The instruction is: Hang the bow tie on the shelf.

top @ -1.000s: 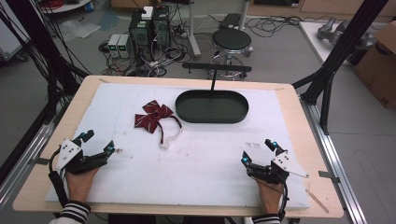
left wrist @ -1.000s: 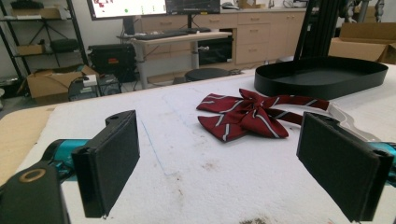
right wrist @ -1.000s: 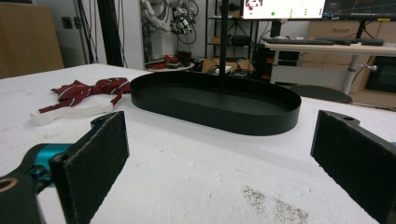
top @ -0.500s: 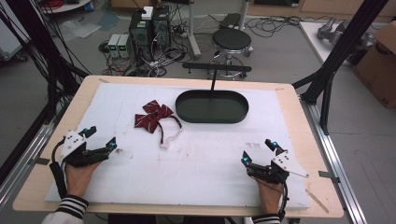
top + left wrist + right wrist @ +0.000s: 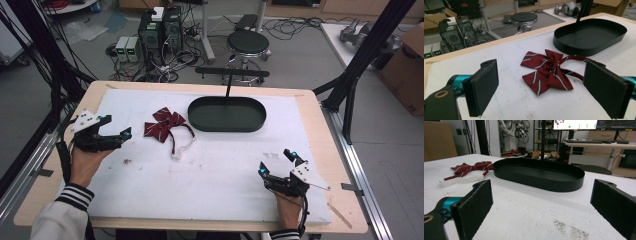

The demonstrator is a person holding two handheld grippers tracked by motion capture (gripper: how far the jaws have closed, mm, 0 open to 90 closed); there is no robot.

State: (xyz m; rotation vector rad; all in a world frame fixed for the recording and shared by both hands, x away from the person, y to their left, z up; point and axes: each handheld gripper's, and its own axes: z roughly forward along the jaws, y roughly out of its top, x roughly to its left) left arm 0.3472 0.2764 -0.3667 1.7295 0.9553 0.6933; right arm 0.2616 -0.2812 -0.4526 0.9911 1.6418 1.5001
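White table (image 5: 215,185): left gripper (image 5: 116,136), jaws wide and empty, lines up on the bow tie (image 5: 164,123), probably to grab it; right gripper (image 5: 277,162) waits open.

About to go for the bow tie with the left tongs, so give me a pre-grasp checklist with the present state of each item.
1. Left tongs open: ok, jaws stand wide apart.
2. Bow tie lined up between the jaws: ok, it lies ahead, not yet touched.
3. Bow tie flat on the white mat, nothing on top: ok.
4. White strap free: ok, it trails loose beside the bow.
5. Black tray unoccupied: ok.
6. Right tongs out of the way: ok, open, near the table's front edge.
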